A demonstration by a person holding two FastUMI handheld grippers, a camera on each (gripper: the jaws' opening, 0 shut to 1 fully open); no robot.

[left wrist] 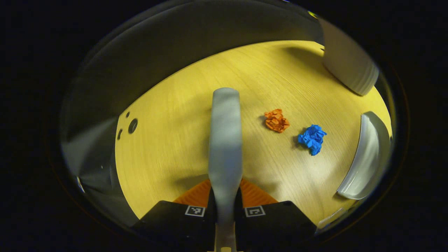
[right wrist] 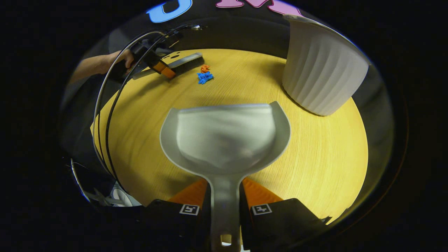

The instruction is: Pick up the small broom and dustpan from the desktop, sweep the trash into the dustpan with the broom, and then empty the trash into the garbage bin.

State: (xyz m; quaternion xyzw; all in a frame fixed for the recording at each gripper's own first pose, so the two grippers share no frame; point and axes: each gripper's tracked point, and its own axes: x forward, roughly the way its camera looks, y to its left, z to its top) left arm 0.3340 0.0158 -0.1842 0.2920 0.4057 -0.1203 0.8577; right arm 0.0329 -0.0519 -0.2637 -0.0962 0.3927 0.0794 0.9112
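Left gripper view rides low, close over the counter (left wrist: 168, 147), facing the paper scraps (left wrist: 311, 138) centre-right. Right gripper view looks across the same counter (right wrist: 315, 157); those scraps (right wrist: 204, 75) sit far, upper centre.

The table (right wrist: 315, 168) is round and made of light yellow wood — thin grain lines run across it. A few small dark holes (left wrist: 132, 126) sit near one edge. Behind it hangs a black wall (right wrist: 224, 31) — dark and dim.
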